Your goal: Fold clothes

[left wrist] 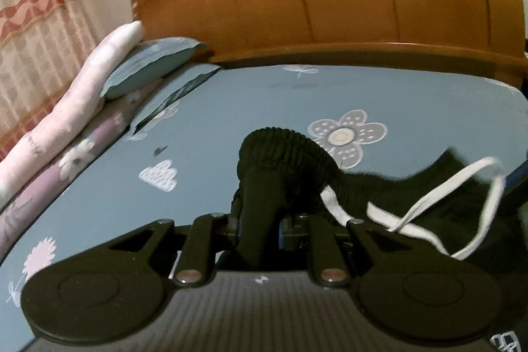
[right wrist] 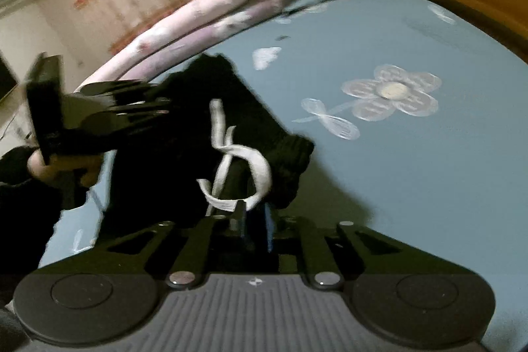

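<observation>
The black garment (left wrist: 290, 160) is held by its ribbed waistband above the blue bed sheet (left wrist: 231, 108), white drawstring (left wrist: 429, 203) dangling. Both the left gripper (left wrist: 260, 203) and right gripper (right wrist: 254, 203) have jaws clamped on fabric. Judged step: lifting and spreading. Next, laying it flat is required.

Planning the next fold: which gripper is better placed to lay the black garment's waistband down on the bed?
Probably neither alone: left gripper and right gripper both pinch the waistband above the blue sheet.
</observation>
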`<state>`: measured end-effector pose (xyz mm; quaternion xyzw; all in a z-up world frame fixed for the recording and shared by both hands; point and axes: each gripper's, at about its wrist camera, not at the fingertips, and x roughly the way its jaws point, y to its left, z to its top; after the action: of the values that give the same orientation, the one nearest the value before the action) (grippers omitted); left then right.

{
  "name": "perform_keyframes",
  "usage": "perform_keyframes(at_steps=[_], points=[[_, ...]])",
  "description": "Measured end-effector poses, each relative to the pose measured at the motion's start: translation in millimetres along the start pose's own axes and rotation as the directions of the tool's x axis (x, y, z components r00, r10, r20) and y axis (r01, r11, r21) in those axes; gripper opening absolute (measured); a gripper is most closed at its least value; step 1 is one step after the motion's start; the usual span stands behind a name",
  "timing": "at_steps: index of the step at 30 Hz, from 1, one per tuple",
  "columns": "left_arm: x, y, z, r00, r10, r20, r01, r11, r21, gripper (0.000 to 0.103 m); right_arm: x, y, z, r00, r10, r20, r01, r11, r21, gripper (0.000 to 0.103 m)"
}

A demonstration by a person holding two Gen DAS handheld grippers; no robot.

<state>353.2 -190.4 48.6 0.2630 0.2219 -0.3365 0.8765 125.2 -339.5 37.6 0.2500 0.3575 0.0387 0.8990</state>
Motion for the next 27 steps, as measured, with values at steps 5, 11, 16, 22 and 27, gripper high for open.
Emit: perform_keyframes(at_steps=[5, 11, 16, 22, 27], points=[[-10, -9, -2, 1.000, 0.023, 0.006, -0.023, 0.999, 0.039, 0.014, 24, -65, -24, 0.995, 0.092, -0.039, -0.084, 0.981, 0.175, 0.053], [-40, -10, 9, 0.997, 0.037, 0.063, -0.040, 0.998, 0.057, 0.013, 73, -75, -25, 0.977, 0.197, -0.080, -0.182, 0.970, 0.161, 0.059], [-74, -16, 17, 0.993, -0.004, 0.119, -0.010, 0.993, 0.122, 0.014, 104, -61, -11, 0.956, 0.274, -0.109, -0.270, 0.962, 0.052, 0.080], [-63, -15, 10, 0.997, 0.030, 0.077, -0.039, 0.992, 0.117, 0.014, 117, -52, -4, 0.918, 0.374, -0.132, -0.367, 0.927, 0.075, 0.008], [-20, -1, 2, 0.998, 0.066, -0.023, -0.064, 0.995, 0.078, 0.014, 76, -36, -6, 0.956, 0.287, -0.063, -0.284, 0.957, 0.061, 0.007]])
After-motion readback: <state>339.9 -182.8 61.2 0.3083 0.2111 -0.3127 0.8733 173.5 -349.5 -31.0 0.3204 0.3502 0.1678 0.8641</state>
